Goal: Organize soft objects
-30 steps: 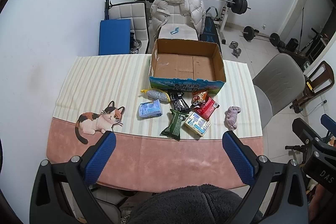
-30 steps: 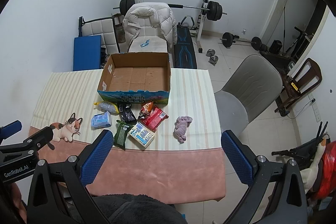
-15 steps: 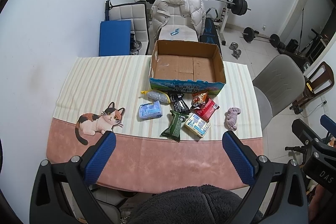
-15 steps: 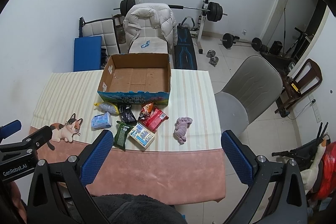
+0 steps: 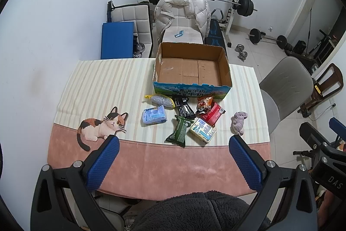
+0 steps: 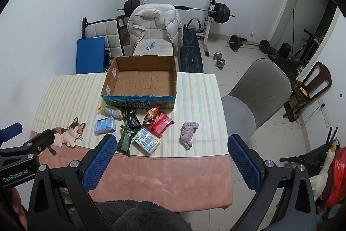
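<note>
An open empty cardboard box [image 5: 190, 70] [image 6: 142, 81] stands at the far middle of the table. In front of it lie several soft packs: a blue tissue pack [image 5: 154, 115] [image 6: 104, 125], a green pouch [image 5: 179, 131] [image 6: 125, 140], a white-blue pack [image 5: 202, 130] [image 6: 147, 141], a red pack [image 5: 213, 113] [image 6: 161, 124], a black pack [image 5: 185, 108] and a grey bead bag [image 5: 162, 100]. A purple soft toy [image 5: 239, 122] [image 6: 188, 134] lies apart to the right. My left gripper [image 5: 172, 143] and right gripper [image 6: 169, 142] are open, empty, high above the table's near edge.
The table carries a striped and pink cloth [image 5: 103, 83] with a printed cat [image 5: 99, 127]. A grey chair [image 5: 285, 83] stands at the table's right. A chair with a white jacket [image 5: 181, 12] and gym weights stand behind the table.
Both views have shifted only slightly. Nothing on the table has moved and both grippers stay open.
</note>
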A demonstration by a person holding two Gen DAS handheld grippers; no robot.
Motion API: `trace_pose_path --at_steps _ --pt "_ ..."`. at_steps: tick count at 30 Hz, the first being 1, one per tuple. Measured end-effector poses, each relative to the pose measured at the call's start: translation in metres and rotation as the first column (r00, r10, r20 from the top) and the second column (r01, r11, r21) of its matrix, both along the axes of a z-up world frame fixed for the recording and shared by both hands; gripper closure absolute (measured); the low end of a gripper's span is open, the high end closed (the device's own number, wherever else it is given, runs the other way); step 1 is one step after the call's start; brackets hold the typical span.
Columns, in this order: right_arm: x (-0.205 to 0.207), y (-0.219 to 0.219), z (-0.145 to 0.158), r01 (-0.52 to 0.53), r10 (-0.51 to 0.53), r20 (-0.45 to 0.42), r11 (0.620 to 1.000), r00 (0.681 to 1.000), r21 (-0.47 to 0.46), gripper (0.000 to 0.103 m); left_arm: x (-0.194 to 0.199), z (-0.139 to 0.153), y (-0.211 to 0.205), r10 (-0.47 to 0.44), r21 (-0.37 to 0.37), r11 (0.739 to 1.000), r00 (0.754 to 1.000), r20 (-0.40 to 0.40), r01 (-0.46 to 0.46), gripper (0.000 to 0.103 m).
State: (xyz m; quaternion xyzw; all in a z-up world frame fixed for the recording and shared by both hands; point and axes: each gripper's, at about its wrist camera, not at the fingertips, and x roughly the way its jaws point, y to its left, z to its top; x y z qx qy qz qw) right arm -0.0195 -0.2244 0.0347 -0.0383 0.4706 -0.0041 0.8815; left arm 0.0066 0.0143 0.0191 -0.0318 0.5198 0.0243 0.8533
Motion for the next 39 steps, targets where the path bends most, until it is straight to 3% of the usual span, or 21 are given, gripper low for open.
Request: trace_pose_path --at_steps 12,16,19,22,27,30,32,34,36,39 --pt "0.008 0.007 -0.001 -0.005 0.005 0.004 1.000 1.000 0.013 0.000 0.006 -0.004 0.001 -0.002 -0.003 1.000 1.000 -0.005 0.002 0.000" --pt "0.029 0.012 -0.028 -0.045 0.045 0.006 0.999 0.999 0.007 0.000 0.038 -0.039 0.002 0.000 0.073 0.997 1.000 -0.015 0.001 0.000" --pt "0.067 0.025 -0.090 -0.155 0.152 -0.081 0.987 0.985 -0.038 0.000 0.065 -0.099 0.011 0.007 0.138 0.990 0.996 -0.092 0.006 0.000" --pt "0.101 0.040 -0.162 -0.249 0.230 -0.196 0.965 0.953 -0.079 0.000 0.090 -0.163 0.016 -0.002 0.148 0.988 0.980 -0.198 0.032 0.000" --pt "0.151 0.078 -0.309 -0.403 0.331 -0.429 0.911 0.840 -0.085 0.001 0.112 -0.260 0.014 -0.027 0.159 0.983 0.939 -0.342 0.087 0.004" --pt "0.170 0.094 -0.373 -0.440 0.350 -0.514 0.896 0.783 -0.061 0.006 0.118 -0.303 0.016 -0.021 0.137 0.987 0.916 -0.400 0.083 0.004" --pt "0.177 0.105 -0.402 -0.444 0.351 -0.534 0.895 0.769 -0.050 0.010 0.124 -0.325 0.018 -0.011 0.125 0.990 0.904 -0.428 0.071 0.004" --pt "0.184 0.109 -0.427 -0.429 0.339 -0.564 0.903 0.753 -0.030 0.021 0.127 -0.341 0.021 -0.004 0.110 0.992 0.894 -0.449 0.060 0.004" --pt "0.187 0.107 -0.440 -0.371 0.327 -0.595 0.927 0.734 0.053 0.025 0.131 -0.352 0.022 -0.011 0.080 0.995 0.886 -0.464 0.054 0.004" --pt "0.185 0.093 -0.444 -0.257 0.256 -0.608 0.962 0.751 0.088 0.027 0.136 -0.359 0.019 -0.022 0.029 0.999 0.882 -0.471 0.040 0.004"
